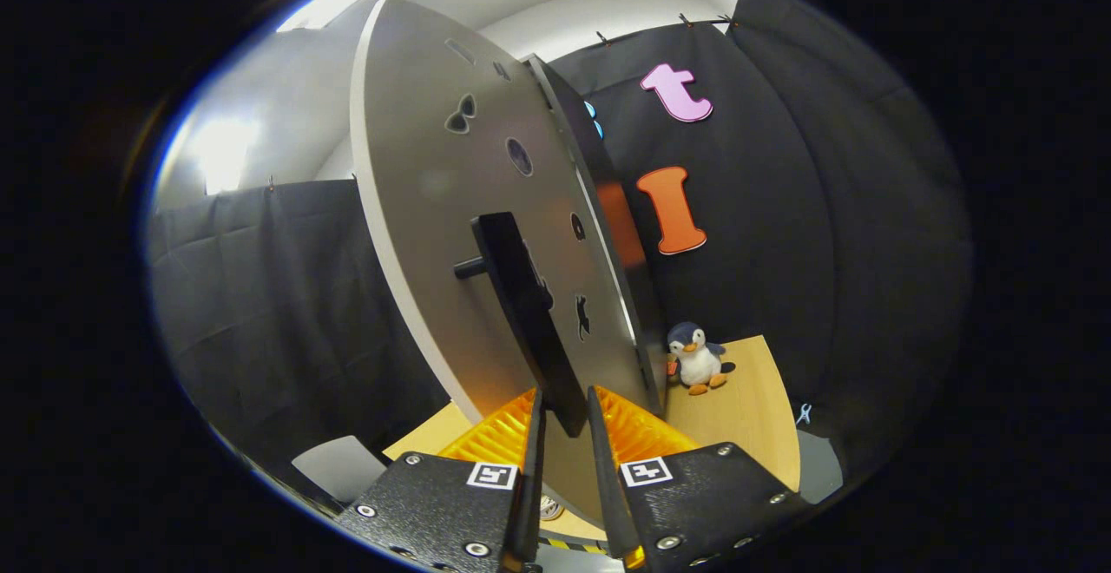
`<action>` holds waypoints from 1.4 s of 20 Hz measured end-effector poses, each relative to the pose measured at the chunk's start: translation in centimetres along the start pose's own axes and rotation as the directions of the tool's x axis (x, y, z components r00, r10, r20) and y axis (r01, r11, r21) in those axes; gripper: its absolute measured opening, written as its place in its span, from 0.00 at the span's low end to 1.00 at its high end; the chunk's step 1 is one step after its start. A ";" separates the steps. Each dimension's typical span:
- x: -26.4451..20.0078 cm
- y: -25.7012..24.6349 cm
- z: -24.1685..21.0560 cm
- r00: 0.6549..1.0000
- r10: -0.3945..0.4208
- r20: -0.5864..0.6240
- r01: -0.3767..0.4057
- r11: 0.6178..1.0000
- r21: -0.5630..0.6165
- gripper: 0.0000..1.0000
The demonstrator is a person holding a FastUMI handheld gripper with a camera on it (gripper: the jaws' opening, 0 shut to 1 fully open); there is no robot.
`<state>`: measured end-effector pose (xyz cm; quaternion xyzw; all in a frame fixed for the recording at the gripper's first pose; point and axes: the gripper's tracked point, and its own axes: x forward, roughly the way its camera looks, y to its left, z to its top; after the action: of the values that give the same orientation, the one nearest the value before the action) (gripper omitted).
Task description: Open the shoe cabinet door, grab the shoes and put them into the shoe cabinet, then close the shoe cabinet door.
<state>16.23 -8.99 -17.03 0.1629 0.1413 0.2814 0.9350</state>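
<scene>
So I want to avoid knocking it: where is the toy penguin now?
In the gripper view, the toy penguin sits on the wooden table, beyond the gripper, just right of the open cabinet door.

A staged recording booth, not a real home: black cloth [286, 312] clipped up as walls surrounds a lone cabinet door [451, 208]. Beside the door, a toy penguin [694, 358] sits on a wooden tabletop [751, 417].
</scene>
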 end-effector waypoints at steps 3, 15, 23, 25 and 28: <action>-0.9 1.1 0.0 0.999 -0.038 0.018 0.038 0.999 -0.007 0.31; -2.3 11.0 -3.7 0.989 -0.146 -0.007 0.145 0.985 -0.088 0.35; 4.4 16.6 -14.0 0.951 -0.271 -0.152 0.232 0.944 -0.234 0.45; 6.2 17.2 -17.4 0.934 -0.293 -0.203 0.237 0.937 -0.257 0.46; 8.7 16.9 -22.2 0.907 -0.317 -0.277 0.255 0.938 -0.235 0.48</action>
<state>7.17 14.30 -32.19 0.0025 0.2812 0.1752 0.9435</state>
